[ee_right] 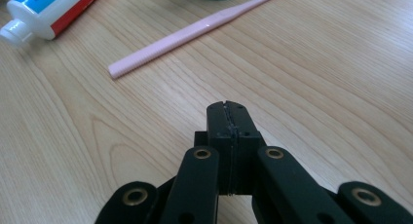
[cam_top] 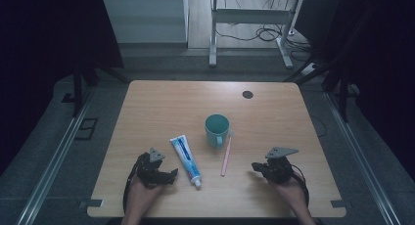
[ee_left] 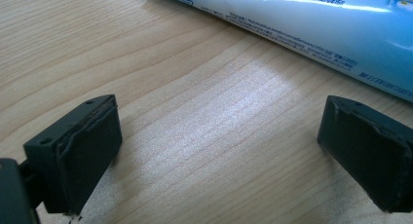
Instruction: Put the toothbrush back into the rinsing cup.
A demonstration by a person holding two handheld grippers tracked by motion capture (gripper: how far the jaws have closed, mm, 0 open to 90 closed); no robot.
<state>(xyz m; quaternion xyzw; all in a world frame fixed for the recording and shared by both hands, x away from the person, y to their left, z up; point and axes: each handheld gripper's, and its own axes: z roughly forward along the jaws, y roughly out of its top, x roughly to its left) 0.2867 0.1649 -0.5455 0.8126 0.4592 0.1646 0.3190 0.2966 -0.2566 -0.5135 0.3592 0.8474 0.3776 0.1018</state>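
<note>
A blue and white toothpaste tube [cam_top: 186, 160] lies on the wooden table [cam_top: 156, 102], cap toward the front edge. Right of it a pink toothbrush [cam_top: 226, 154] lies with its head beside a teal cup [cam_top: 217, 129]. My left gripper [cam_top: 172, 175] sits just left of the tube, open, with bare wood between its jaws; the tube [ee_left: 311, 24] runs across the top of the left gripper view. My right gripper [cam_top: 255, 166] rests right of the toothbrush, shut on nothing. Ahead of it in the right gripper view lie the toothbrush [ee_right: 195, 31] and the tube's cap end [ee_right: 34, 14].
A dark round spot [cam_top: 247, 94] marks the table's far right area. Beyond the table stand a white desk frame [cam_top: 249, 29] and cables on the floor. Rails run along both sides of the table.
</note>
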